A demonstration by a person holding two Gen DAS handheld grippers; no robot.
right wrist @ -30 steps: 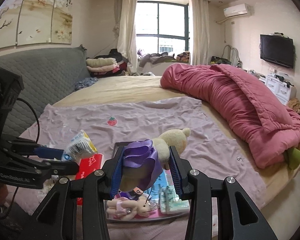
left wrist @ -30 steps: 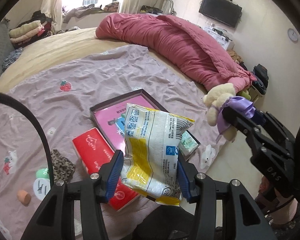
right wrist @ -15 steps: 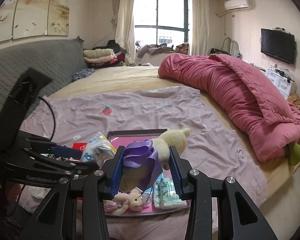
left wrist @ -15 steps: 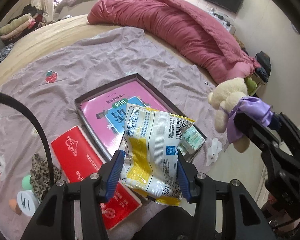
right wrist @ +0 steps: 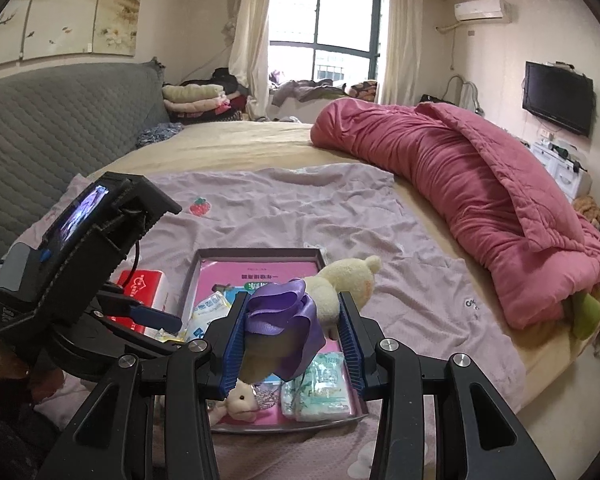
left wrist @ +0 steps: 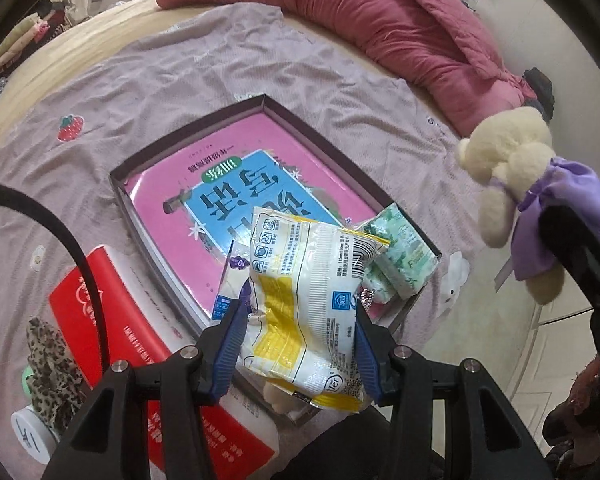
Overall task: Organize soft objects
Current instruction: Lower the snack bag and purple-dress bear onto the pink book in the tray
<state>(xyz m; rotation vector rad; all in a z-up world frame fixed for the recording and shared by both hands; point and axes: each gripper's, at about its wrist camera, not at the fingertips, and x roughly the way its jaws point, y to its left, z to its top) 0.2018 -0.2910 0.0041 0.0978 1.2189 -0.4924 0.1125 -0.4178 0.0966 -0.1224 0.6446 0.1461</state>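
Observation:
My left gripper [left wrist: 300, 312] is shut on a white and yellow snack bag [left wrist: 312, 300] and holds it above the near end of a dark shallow box [left wrist: 228, 116] with a pink book [left wrist: 220, 184] inside. My right gripper [right wrist: 292, 340] is shut on a cream teddy bear in a purple dress [right wrist: 300, 312], held above the same box [right wrist: 260, 254]; the bear also shows in the left wrist view [left wrist: 516, 176]. A green tissue pack [left wrist: 396, 256] and a small plush doll [right wrist: 240, 396] lie in the box.
A red tissue pack [left wrist: 112, 320], a leopard-print cloth [left wrist: 52, 364] and a small white jar [left wrist: 28, 436] lie left of the box on the lilac sheet [left wrist: 180, 76]. A rolled pink duvet [right wrist: 480, 200] lies along the right. The bed edge is near right.
Both grippers have moved forward and down over the box, each still holding its object. The box looks larger and closer in both views.

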